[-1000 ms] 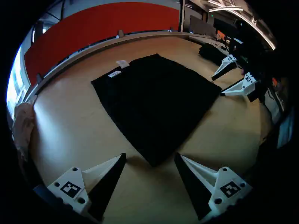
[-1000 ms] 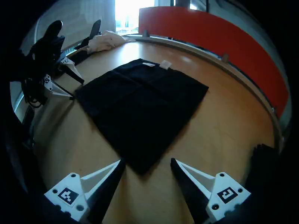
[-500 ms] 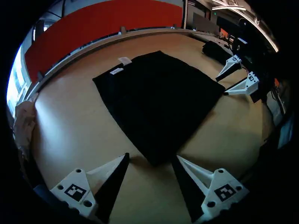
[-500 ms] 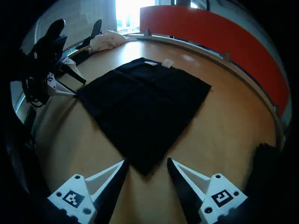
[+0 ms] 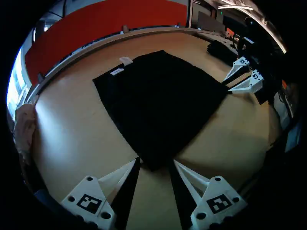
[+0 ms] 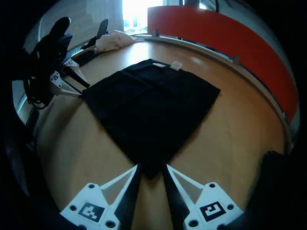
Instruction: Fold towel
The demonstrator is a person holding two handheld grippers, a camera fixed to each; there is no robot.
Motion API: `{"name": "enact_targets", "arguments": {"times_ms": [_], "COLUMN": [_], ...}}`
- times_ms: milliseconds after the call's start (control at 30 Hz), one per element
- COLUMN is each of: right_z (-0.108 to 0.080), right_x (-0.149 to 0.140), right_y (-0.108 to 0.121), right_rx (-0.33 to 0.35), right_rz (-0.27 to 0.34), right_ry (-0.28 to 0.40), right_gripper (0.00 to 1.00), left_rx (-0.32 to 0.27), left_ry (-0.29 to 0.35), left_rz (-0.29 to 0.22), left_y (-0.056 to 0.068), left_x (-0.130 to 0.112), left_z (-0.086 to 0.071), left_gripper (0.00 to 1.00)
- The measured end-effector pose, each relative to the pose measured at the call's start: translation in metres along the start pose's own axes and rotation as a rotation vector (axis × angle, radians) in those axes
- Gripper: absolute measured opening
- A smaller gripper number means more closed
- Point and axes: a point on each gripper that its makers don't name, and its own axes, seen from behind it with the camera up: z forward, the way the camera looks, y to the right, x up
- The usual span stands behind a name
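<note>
Left gripper view: my L claw [image 5: 154, 168] sits low over the wooden table [image 5: 76, 126]. Fingers are part open w/ a narrow gap, nothing pinched. The black towel [image 5: 161, 103] lies flat mid-table. Its near corner pokes in btwn my fingertips, not clearly touching either. White tags [image 5: 126, 60] sit at its far-left edge. R claw [image 5: 226, 86] is farther off at the towel's right corner, tips right by the edge. A red partition [image 5: 107, 23] runs behind the table. A beige cloth [image 5: 23, 126] lies at the table's left end.

Right gripper view: my R claw [image 6: 151, 172] is also part open w/ a small gap. The towel's near corner sits btwn the tips, no firm pinch visible. L claw [image 6: 85, 90] is at the towel's left corner, well apart from mine. The beige cloth [image 6: 115, 38] is at the far end.
</note>
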Motion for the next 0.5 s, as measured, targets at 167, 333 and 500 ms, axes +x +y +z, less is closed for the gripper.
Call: {"name": "enact_targets", "arguments": {"times_ms": [167, 333, 500], "right_z": [0.0, 0.0006, 0.0015], "right_x": [0.0005, 0.0018, 0.0067], "right_y": [-0.0002, -0.0026, -0.0056], "right_rx": [0.002, 0.011, 0.022], "right_rz": [0.003, 0.014, 0.035], "right_ry": [0.0, -0.003, 0.002], "right_gripper": [0.28, 0.19, 0.14], "left_rx": [0.013, 0.023, 0.028], "left_ry": [-0.007, -0.01, -0.009], "left_rz": [-0.014, -0.029, -0.048], "left_y": [-0.0004, 0.0012, 0.0005], "left_x": [0.0007, 0.0012, 0.0011], "left_z": [0.0001, -0.0003, -0.0012], "left_gripper": [0.22, 0.19, 0.15]}}
